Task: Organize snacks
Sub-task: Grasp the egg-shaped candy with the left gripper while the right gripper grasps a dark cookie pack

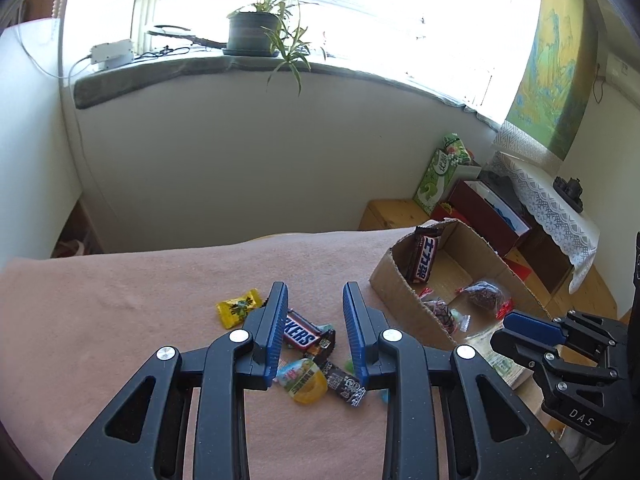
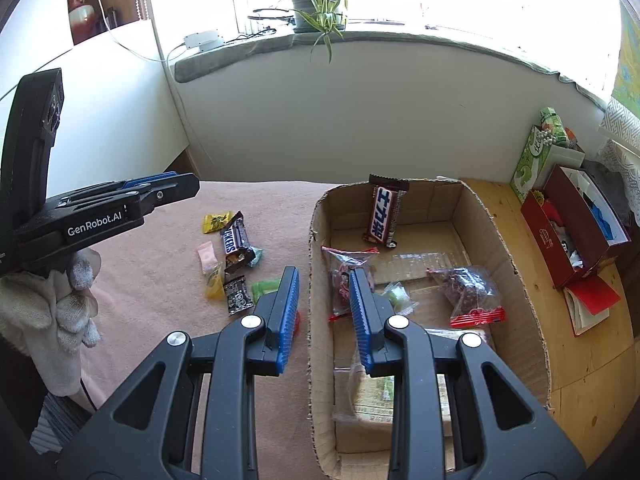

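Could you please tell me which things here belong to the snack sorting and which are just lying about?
Job: Snickers bar, yellow packet, loose candies, cardboard box, bagged snacks.

Lying about: potted plant, red box, green carton.

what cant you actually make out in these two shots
- Left wrist view: left tongs cover part of the Snickers bar.
- Right wrist view: right tongs hide part of the cardboard box floor.
- Both views: outside the window is blown out by glare.
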